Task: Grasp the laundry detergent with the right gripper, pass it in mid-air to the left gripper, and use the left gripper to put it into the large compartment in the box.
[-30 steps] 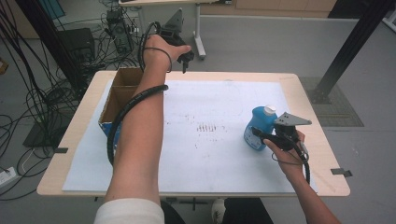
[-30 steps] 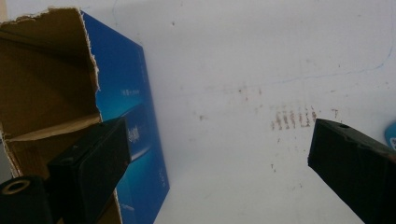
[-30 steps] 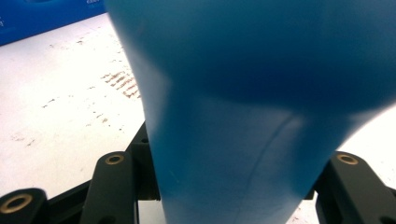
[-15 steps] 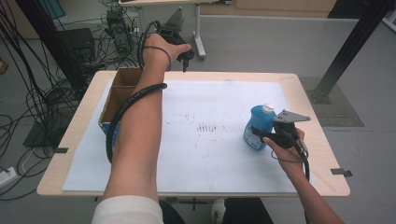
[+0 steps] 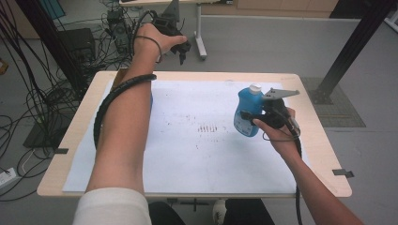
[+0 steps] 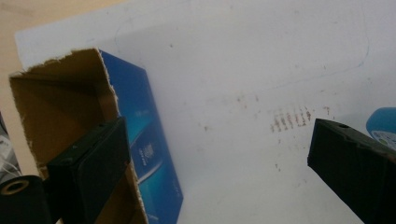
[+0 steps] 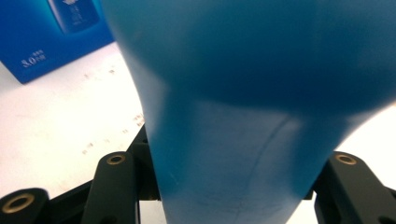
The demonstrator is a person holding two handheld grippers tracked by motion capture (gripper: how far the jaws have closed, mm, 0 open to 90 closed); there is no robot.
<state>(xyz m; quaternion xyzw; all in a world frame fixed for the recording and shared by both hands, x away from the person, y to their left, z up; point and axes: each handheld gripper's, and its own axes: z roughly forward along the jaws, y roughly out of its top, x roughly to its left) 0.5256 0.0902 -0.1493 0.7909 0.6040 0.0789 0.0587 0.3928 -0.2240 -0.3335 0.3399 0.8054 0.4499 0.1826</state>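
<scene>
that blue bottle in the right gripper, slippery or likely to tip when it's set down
Probably somewhat slippery: the blue bottle looks smooth, glossy plastic, and the right gripper clamps its curved body. It seems fairly stiff, showing no denting in the right gripper view. Tall with a white cap, it could tip if set down tilted.

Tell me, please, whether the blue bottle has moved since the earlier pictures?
Yes. The blue bottle, clamped in the right gripper, has risen and tipped more upright, now standing nearer the brown marks on the white sheet.
</scene>
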